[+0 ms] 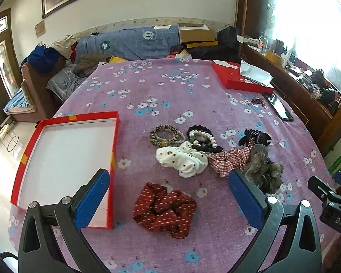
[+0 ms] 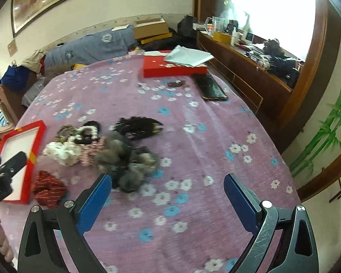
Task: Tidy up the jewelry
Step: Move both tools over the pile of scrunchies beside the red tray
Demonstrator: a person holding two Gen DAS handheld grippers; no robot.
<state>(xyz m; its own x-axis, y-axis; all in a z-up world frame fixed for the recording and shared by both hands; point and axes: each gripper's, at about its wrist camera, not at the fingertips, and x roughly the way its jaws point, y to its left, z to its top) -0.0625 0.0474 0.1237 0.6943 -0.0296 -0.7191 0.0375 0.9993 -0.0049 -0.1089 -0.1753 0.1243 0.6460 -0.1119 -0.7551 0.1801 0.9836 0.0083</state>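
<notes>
An open red box with a white inside [image 1: 63, 159] lies at the left on the purple flowered cloth; it also shows in the right wrist view [image 2: 18, 150]. A dark red dotted scrunchie [image 1: 164, 209] lies just ahead of my left gripper [image 1: 168, 195], which is open and empty above it. Behind lie a white scrunchie [image 1: 181, 160], a checked scrunchie [image 1: 229, 161], a grey furry scrunchie [image 1: 261, 168], beaded bracelets [image 1: 166, 135], a pearl bracelet [image 1: 202, 136] and a black hair claw [image 1: 254, 137]. My right gripper [image 2: 168, 193] is open and empty, right of the furry scrunchie [image 2: 129, 161].
A closed red box [image 1: 241, 79] with white paper on it stands at the far right. A dark phone [image 2: 210, 87] and a dark bead string [image 2: 177, 83] lie near it. A cluttered sofa is behind the table, a wooden sideboard to the right.
</notes>
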